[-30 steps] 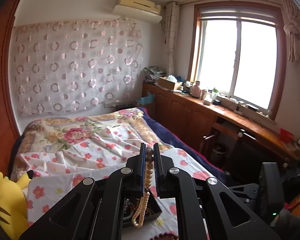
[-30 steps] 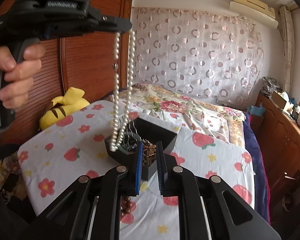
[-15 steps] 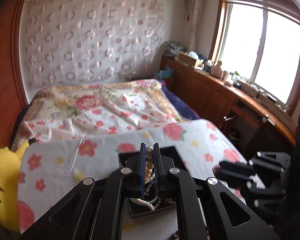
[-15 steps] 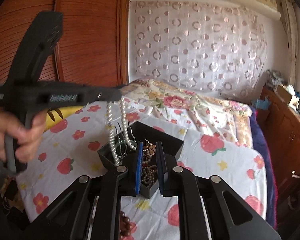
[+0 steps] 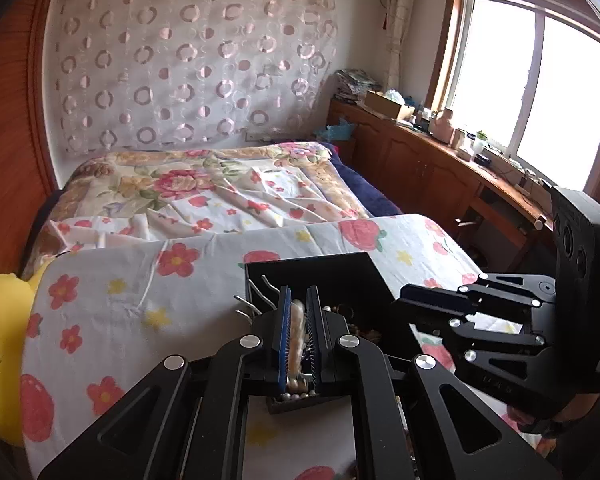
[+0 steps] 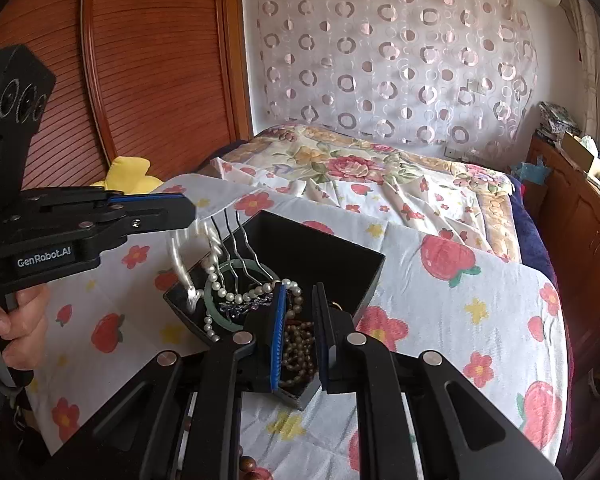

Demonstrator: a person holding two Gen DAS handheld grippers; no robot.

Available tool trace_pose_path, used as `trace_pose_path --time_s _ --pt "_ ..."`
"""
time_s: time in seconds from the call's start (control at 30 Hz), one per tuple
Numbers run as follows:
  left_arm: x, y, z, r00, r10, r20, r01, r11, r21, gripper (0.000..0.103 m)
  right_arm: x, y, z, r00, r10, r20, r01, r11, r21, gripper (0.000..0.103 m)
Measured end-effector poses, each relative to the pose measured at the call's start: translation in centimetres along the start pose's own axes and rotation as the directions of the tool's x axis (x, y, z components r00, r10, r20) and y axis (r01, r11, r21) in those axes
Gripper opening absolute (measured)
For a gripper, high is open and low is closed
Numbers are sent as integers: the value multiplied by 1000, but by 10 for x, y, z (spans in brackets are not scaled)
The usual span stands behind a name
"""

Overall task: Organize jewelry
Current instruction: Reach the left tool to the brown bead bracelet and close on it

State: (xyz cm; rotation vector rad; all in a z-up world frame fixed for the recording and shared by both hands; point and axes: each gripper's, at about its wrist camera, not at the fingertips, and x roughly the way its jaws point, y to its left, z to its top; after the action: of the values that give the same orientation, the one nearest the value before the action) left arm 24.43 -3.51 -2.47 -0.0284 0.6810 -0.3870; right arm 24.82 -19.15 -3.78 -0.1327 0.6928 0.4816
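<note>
A black open box [image 6: 320, 252] stands on the floral sheet and holds pearls, a green bangle [image 6: 212, 300], hairpins and brown beads [image 6: 300, 344]. My left gripper [image 5: 298, 332] is shut on a pearl necklace [image 5: 296, 336] and holds it low over the box's left end [image 5: 312, 276]. In the right wrist view the left gripper [image 6: 180, 212] shows side-on, with the necklace [image 6: 180, 264] hanging blurred into the box. My right gripper [image 6: 300, 320] is slightly open over the brown beads and holds nothing. It also shows in the left wrist view [image 5: 420, 308].
A yellow plush toy [image 5: 0, 340] lies at the sheet's left edge. A wooden wardrobe [image 6: 140, 80] stands behind it. A wooden counter [image 5: 440, 168] with clutter runs under the window at the right. Dark beads [image 6: 248, 462] lie on the sheet below my right gripper.
My left gripper has come down from high above with the pearl necklace, which now trails into the box. My right gripper has opened and let the brown beads drop into the box.
</note>
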Motion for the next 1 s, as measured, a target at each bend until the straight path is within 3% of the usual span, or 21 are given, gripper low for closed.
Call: trace_pose_path --time_s 0.2,0.37,0.57,1.0 --pt "-10 0 -13 1000 -10 -1 10 1000 3 9 -14 -3 -5 1000 -8 23 8 1000 -1 18" --pt "-26 -11 -37 999 -35 -2 35 999 37 22 -39 -5 -22 999 -10 38 10 1000 -1 18" --pt "-25 -29 -74 995 -67 -75 75 991 109 23 -57 -6 -52 1000 2 23 -2 1000 11 18" --pt "9 -43 -114 965 -124 -230 148 985 92 26 -67 -5 -89 1000 19 -16 -19 999 33 28"
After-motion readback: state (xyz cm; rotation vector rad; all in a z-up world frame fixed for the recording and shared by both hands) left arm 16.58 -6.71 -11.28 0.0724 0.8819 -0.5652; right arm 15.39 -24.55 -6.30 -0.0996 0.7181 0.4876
